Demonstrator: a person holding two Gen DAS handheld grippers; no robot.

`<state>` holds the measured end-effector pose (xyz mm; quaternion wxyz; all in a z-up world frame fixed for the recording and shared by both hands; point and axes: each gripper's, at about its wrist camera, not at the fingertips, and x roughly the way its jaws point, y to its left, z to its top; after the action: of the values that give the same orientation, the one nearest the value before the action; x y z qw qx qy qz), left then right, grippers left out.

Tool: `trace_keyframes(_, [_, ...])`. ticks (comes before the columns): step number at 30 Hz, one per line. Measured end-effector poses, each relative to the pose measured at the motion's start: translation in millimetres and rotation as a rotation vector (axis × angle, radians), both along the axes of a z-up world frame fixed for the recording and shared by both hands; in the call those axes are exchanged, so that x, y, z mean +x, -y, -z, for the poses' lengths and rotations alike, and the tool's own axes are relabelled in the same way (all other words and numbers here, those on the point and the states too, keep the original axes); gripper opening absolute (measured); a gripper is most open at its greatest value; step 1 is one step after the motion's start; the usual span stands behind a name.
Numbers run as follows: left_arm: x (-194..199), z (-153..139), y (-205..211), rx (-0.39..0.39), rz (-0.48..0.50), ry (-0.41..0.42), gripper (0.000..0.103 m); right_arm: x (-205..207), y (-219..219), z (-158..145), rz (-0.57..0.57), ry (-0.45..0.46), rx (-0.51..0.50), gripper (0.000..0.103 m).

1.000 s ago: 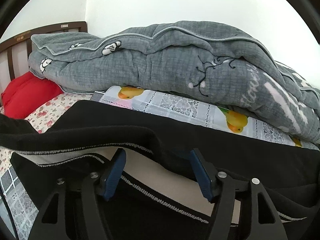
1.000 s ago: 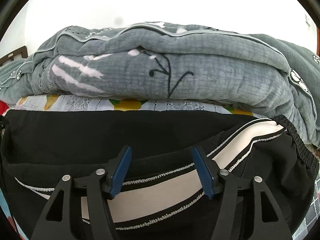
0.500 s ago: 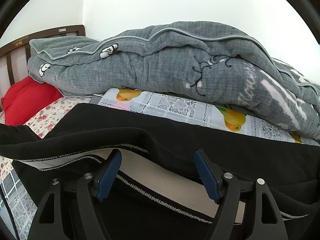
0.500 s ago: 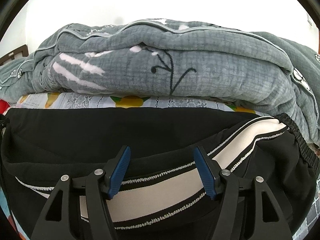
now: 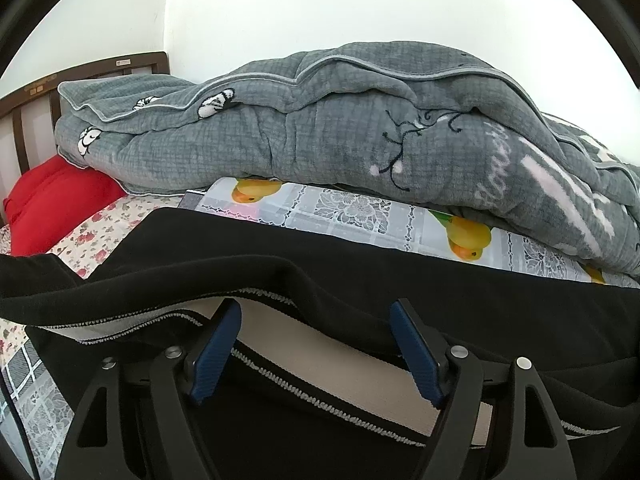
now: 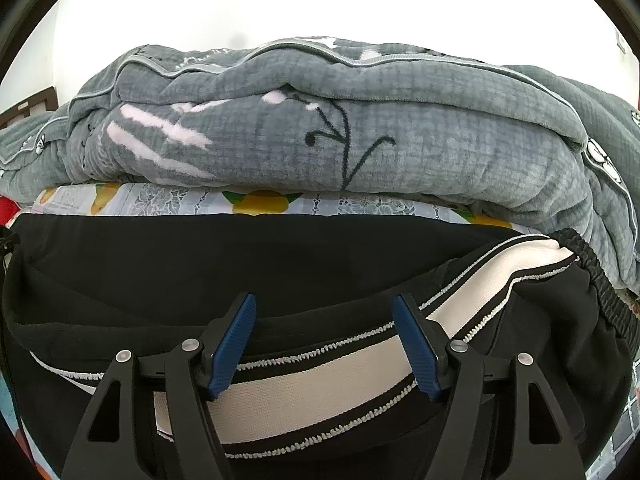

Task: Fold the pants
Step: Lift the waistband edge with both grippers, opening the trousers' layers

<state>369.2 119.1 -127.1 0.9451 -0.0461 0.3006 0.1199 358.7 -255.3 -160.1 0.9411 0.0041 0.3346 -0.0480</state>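
Black pants [image 5: 360, 264] with a cream side stripe [image 5: 360, 364] edged in white stitching lie across the bed. My left gripper [image 5: 316, 312] is open just above the pants, its blue pads either side of a raised black fold over the stripe. In the right wrist view the pants [image 6: 200, 264] show their elastic waistband [image 6: 600, 280] at the right, and the stripe [image 6: 320, 384] runs under my right gripper [image 6: 324, 308], which is open with nothing between its pads.
A bulky grey quilt [image 5: 340, 128] is piled behind the pants, also in the right wrist view [image 6: 360, 120]. A fruit-print sheet [image 5: 360, 212] covers the bed. A red pillow [image 5: 52, 204] and brown headboard [image 5: 28, 108] are at the far left.
Both grippers have drawn back slightly from the quilt and stay open. The pants have not visibly moved.
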Motion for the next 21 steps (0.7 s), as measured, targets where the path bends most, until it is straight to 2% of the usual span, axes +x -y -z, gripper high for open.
trace_keyframes(4, [0.0, 0.6, 1.1, -0.002, 0.002, -0.002, 0.076, 0.6, 1.4, 0.4, 0.003, -0.003, 0.0, 0.073])
trace_keyframes(21, [-0.2, 2.7, 2.5, -0.005, 0.005, -0.001, 0.076, 0.1, 1.6, 0.8, 0.006, -0.003, -0.001, 0.074])
